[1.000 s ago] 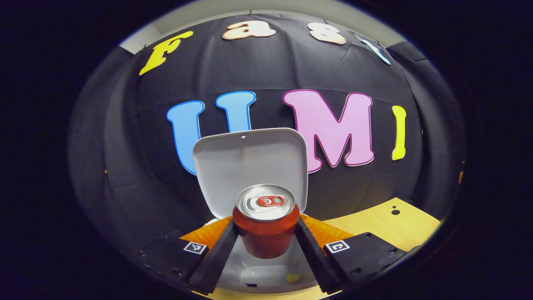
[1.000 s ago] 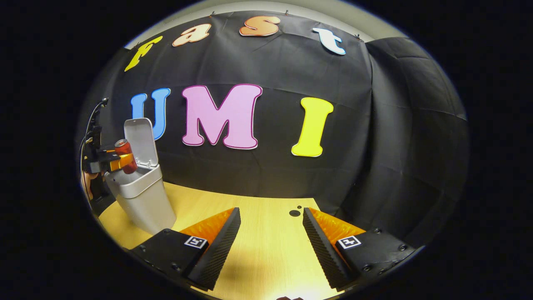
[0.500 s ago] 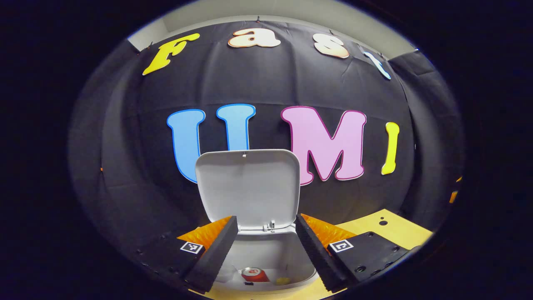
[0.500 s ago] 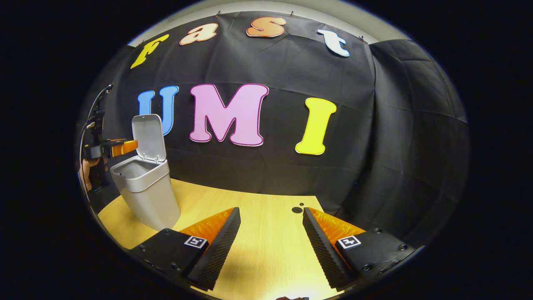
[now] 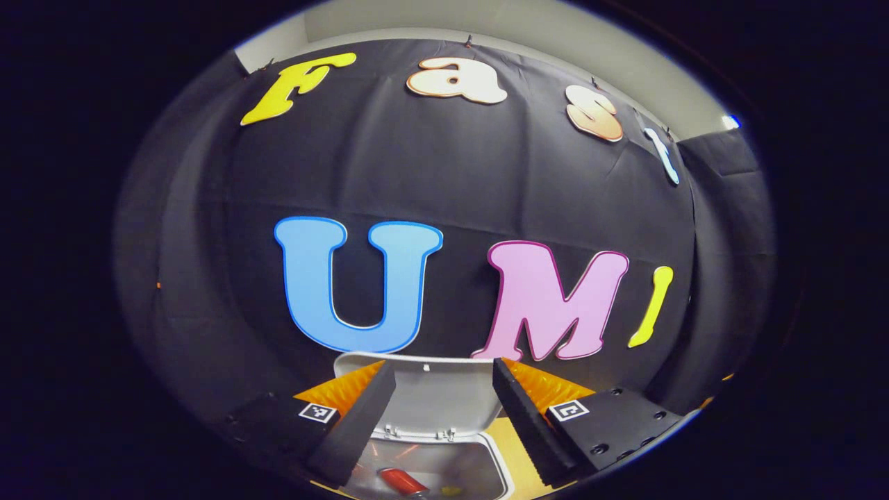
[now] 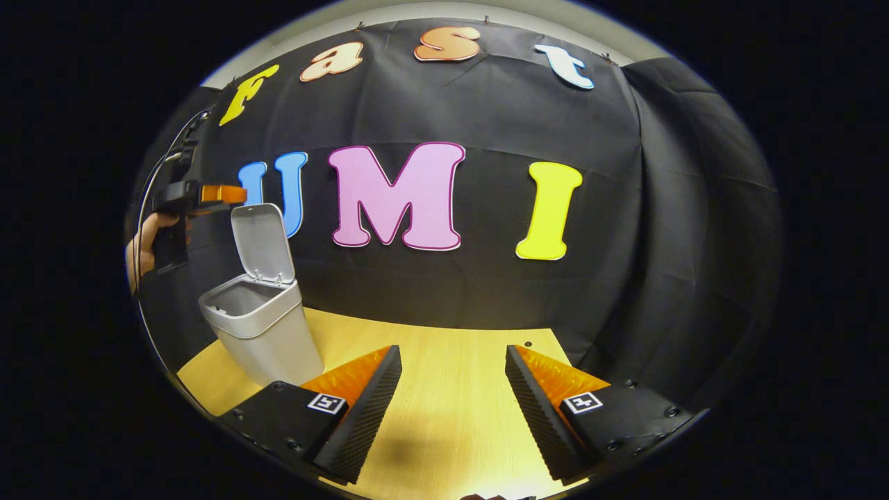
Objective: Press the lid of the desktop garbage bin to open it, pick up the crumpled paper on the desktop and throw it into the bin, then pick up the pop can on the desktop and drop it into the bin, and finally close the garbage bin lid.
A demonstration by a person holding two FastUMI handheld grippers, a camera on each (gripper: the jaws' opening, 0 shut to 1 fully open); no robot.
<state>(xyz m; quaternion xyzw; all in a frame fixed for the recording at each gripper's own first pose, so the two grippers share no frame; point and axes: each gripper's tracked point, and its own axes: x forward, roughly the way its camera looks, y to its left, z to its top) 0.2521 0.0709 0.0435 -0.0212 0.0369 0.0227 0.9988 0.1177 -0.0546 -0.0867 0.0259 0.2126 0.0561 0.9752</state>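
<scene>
**Left gripper view: fingers empty above the open bin, can lying inside**

Left gripper view is looking down past the left gripper [image 5: 439,417], whose fingers are standing spread with nothing between them and nothing touching either pad. It is sitting above the garbage bin [image 5: 496,464], roughly level with the top edge of the raised lid [image 5: 434,392]. That height reads as clearance for coming over the lid edge, which the closing step would call for.

Inside the bin, the pop can [image 5: 401,480] is lying on its side at the bottom, with a small yellowish scrap [image 5: 450,491] just beside it. Whether the crumpled paper is in there too cannot be told from here.

Right gripper view is showing the left gripper [image 6: 221,194] from the side, held by a hand [image 6: 142,251], hanging just above and slightly in front of the lid top [image 6: 262,236]. The lid is standing upright on its hinge at the back of the bin [image 6: 264,330], leaving the mouth fully exposed.

The right gripper [image 6: 451,403] is hovering low over the bare desktop [image 6: 444,361], well apart from the bin, fingers spread wide and holding nothing. It appears to be parked out of the way.

Judgement: can drop looks complete; lid closing remains, and a push on the lid's upper front edge should tip it down.
</scene>
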